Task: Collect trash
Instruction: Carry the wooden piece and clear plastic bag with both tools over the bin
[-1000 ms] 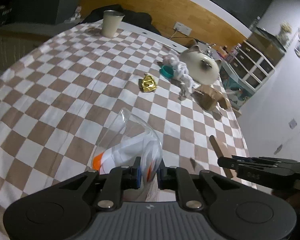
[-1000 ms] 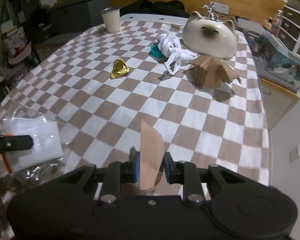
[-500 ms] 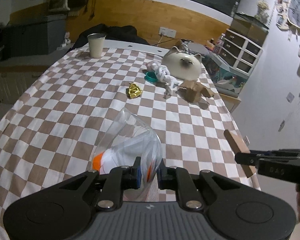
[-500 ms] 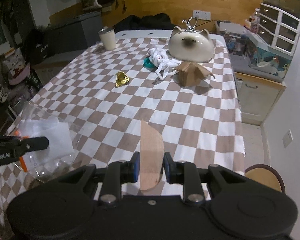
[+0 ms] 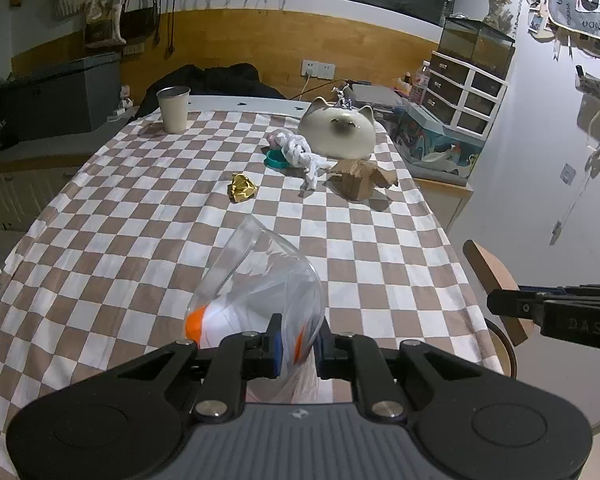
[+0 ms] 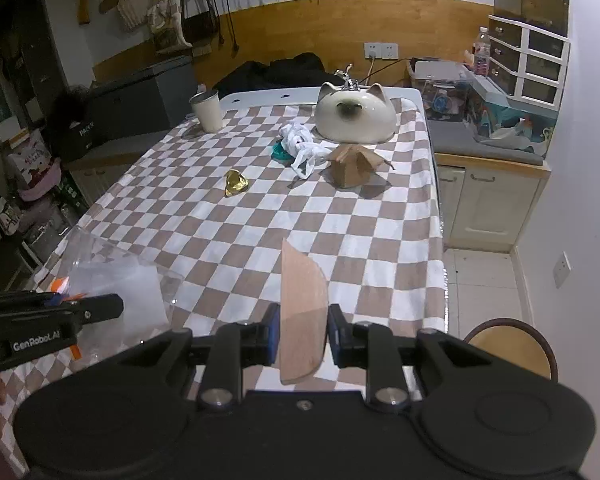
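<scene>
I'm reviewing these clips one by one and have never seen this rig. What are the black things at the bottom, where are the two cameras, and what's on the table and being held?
There is no robot: a person holds a two-finger gripper in each hand, and a fisheye camera on each looks forward along its fingers. The left gripper is shut on a clear plastic bag with white and orange contents. The right gripper is shut on a flat brown cardboard piece. On the checkered tablecloth lie a gold foil wrapper, a white crumpled rag, a teal lid, a torn brown paper box, a cat-shaped ornament and a cup.
</scene>
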A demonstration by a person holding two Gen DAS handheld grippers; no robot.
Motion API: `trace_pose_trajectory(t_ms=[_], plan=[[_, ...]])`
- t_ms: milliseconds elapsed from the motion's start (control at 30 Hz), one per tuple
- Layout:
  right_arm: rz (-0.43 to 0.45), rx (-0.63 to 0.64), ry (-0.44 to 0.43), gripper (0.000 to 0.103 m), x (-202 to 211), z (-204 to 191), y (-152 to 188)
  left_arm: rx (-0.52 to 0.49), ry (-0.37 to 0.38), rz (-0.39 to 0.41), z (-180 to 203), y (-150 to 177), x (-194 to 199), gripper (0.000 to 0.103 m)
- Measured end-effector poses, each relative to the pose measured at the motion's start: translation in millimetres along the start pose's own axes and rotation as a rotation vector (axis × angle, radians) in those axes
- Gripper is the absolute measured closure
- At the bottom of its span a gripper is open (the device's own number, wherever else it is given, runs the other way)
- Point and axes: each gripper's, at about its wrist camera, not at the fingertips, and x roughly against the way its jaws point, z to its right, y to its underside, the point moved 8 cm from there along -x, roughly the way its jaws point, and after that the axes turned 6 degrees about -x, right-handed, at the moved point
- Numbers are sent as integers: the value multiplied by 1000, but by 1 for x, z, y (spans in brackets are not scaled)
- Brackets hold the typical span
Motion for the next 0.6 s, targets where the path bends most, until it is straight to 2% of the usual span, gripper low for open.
trace_pose_trajectory(t_ms=[333, 600], plan=[[4, 15, -23, 78, 8, 40, -6, 18, -67, 2, 42, -8, 2, 87], [21, 5, -40, 78, 14, 94, -24, 16, -93, 6, 95, -25, -7, 87]])
